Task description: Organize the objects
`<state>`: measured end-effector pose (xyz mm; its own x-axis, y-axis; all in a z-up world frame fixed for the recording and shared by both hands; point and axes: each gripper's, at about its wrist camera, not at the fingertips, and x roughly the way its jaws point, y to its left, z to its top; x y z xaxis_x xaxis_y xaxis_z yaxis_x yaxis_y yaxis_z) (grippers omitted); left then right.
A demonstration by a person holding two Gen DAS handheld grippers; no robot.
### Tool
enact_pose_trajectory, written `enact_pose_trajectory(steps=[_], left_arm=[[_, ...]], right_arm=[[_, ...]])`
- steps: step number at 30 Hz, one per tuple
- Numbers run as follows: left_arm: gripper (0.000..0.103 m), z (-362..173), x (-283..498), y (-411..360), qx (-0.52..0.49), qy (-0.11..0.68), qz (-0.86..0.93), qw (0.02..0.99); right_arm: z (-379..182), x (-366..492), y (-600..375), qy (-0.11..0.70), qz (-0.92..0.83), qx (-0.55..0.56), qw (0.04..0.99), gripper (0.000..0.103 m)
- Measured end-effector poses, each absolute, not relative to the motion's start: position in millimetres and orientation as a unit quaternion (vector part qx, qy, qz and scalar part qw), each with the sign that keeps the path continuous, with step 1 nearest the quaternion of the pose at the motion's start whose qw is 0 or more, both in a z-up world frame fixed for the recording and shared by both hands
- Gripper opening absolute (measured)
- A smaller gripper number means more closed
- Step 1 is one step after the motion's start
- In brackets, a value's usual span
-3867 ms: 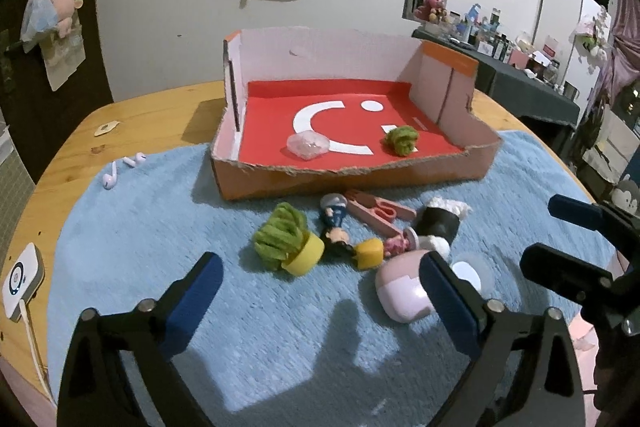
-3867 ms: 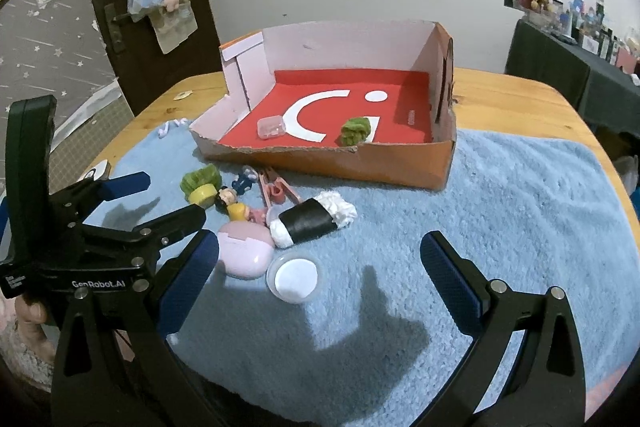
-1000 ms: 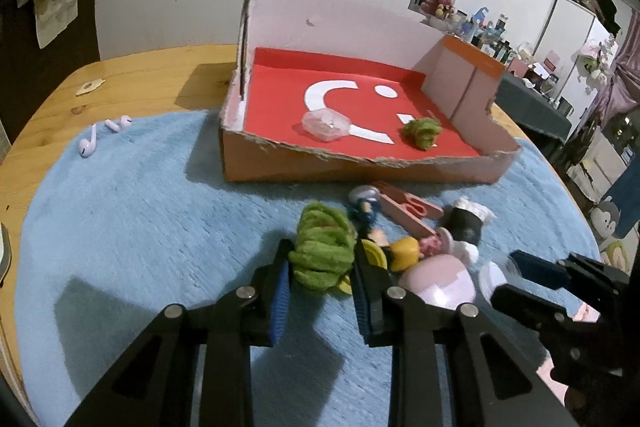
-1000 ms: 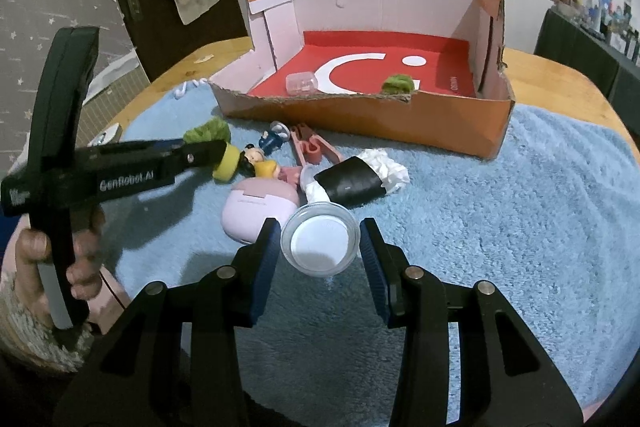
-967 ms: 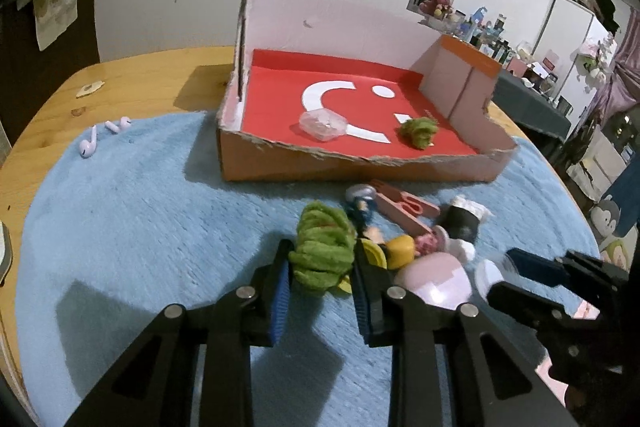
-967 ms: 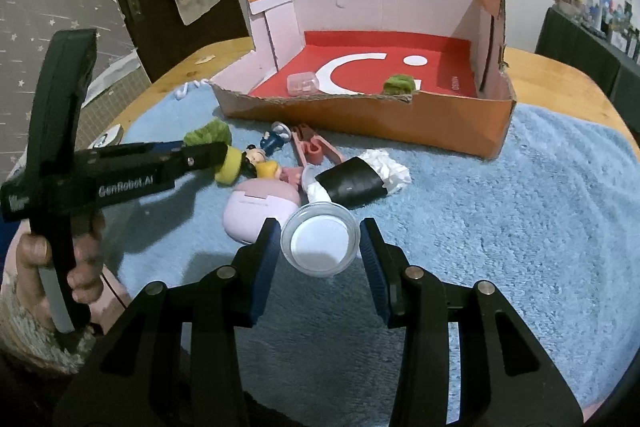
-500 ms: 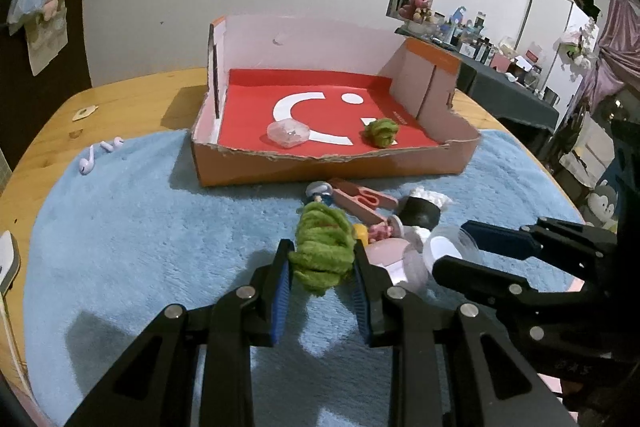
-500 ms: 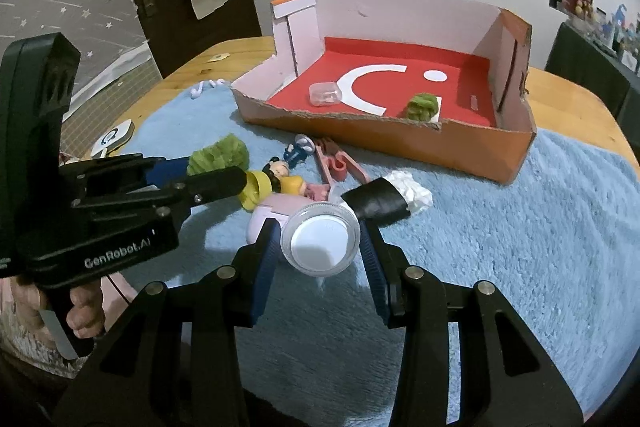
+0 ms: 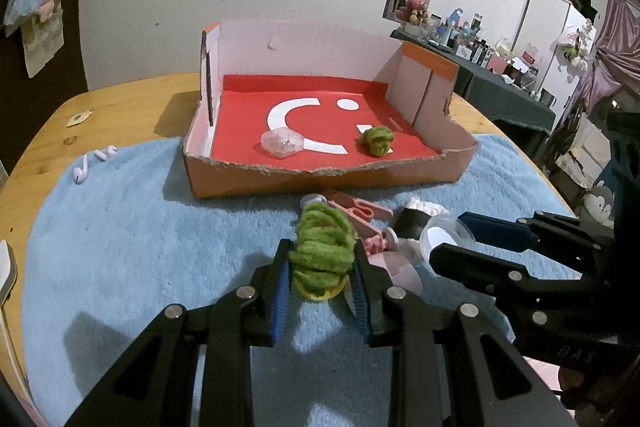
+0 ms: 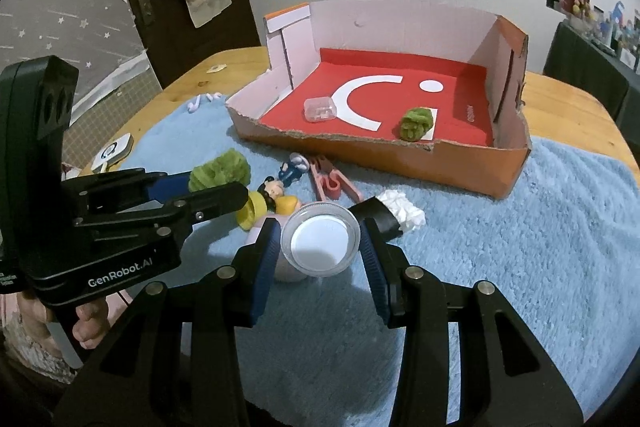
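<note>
Both grippers are loaded and lifted off the blue towel point(image 9: 120, 227), so the step in hand looks like the carry to the box point(image 9: 328, 179). The left gripper point(image 9: 322, 279) has its jaws clamped on the green plant toy point(image 9: 322, 247), whose yellow pot shows just below the jaws. The right gripper point(image 10: 320, 247) has its jaws clamped on the round clear lid point(image 10: 320, 237), held face-up toward the camera.

The box sits ahead on the table point(image 9: 120, 107), its torn front wall low and its red floor open. Already inside lie a small clear case point(image 9: 282, 143) on the left and a green ball point(image 9: 376, 141) on the right, well apart.

The next move, as I judge it, calls for raising each load over the front wall, then setting it on bare red floor: the plant toy toward the left or middle, the lid toward the right, each clear of the two things already there.

In the way: a cluster on the towel between the grippers and the box, namely a figurine point(image 10: 278, 193), pink clips point(image 10: 330, 181), a black roll point(image 10: 384, 213) and a pink case point(image 9: 394, 267), partly hidden. The two grippers also ride close together, so they could knock each other. White earbuds point(image 9: 94, 163) lie far left, out of the path
</note>
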<state>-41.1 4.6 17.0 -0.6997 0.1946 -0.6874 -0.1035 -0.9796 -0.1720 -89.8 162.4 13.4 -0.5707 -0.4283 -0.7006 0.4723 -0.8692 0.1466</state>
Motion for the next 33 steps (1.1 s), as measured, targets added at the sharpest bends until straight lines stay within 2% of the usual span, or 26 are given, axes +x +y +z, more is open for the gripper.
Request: enact_pose_trajectory(steps=[33], left_arm=[[0.029, 42.9, -82.1, 9.2, -0.364, -0.053, 0.926, 0.088]], right_arm=[[35.6, -123.4, 172.0, 0.008, -0.892, 0.372, 0.255, 0.039]])
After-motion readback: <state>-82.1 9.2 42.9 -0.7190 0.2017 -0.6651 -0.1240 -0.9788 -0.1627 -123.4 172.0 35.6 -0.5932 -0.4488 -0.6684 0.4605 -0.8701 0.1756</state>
